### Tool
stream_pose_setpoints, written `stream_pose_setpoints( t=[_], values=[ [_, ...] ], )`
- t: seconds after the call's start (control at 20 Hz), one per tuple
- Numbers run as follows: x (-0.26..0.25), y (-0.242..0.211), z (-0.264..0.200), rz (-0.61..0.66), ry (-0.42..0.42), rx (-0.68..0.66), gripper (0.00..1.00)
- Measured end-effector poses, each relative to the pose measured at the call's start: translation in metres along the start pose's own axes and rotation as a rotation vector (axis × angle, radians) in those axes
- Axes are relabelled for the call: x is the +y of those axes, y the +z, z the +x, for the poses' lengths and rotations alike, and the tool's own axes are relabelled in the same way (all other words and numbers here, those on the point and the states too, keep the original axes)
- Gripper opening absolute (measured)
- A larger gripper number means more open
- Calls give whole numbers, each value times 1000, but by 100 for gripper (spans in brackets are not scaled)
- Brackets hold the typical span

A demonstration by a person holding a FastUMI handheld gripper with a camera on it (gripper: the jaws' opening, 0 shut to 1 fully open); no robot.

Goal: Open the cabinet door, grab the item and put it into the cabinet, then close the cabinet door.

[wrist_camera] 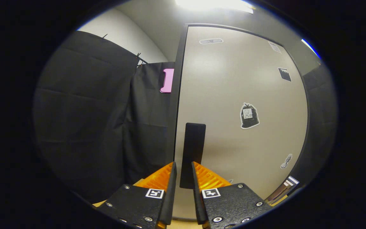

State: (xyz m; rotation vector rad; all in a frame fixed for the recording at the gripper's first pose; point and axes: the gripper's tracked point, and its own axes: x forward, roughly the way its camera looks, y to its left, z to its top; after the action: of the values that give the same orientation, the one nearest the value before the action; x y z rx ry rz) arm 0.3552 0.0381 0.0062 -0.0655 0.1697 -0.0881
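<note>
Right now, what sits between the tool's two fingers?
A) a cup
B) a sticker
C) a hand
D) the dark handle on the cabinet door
D: the dark upright handle on the closed pale cabinet door runs down into the gap of the tool, whose fingers flank it.

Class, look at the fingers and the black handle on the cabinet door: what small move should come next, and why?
Probably close the fingers on the handle. The handle stands between them with gaps showing on both sides, so nothing grips it yet, and the cabinet door looks shut. Once both fingers press on it, the door can be pulled open.
</note>
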Motion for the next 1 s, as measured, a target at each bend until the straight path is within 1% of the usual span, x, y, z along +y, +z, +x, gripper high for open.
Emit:
stream_pose_setpoints(
  t=[0.05,0.1,0.2,0.25,0.3,0.45,0.5,0.55,0.7,0.75,0.8,1.0],
  values=[
    [-6,1,1,12,-22,-4,34],
    [-11,4,3,33,-37,-15,42],
    [-10,5,7,87,-12,-16,51],
    [-9,6,9,105,-2,-22,52],
    [-9,6,13,114,-10,-24,52],
    [2,-7,27,94,20,13,52],
    [0,-11,31,81,5,26,52],
    [-2,-14,32,61,-6,33,50],
    [-4,-13,31,83,-14,27,29],
    [-3,-13,29,83,-10,32,26],
    [-2,-12,25,97,-7,31,20],
    [2,-7,1,104,13,23,18]
  ],
)
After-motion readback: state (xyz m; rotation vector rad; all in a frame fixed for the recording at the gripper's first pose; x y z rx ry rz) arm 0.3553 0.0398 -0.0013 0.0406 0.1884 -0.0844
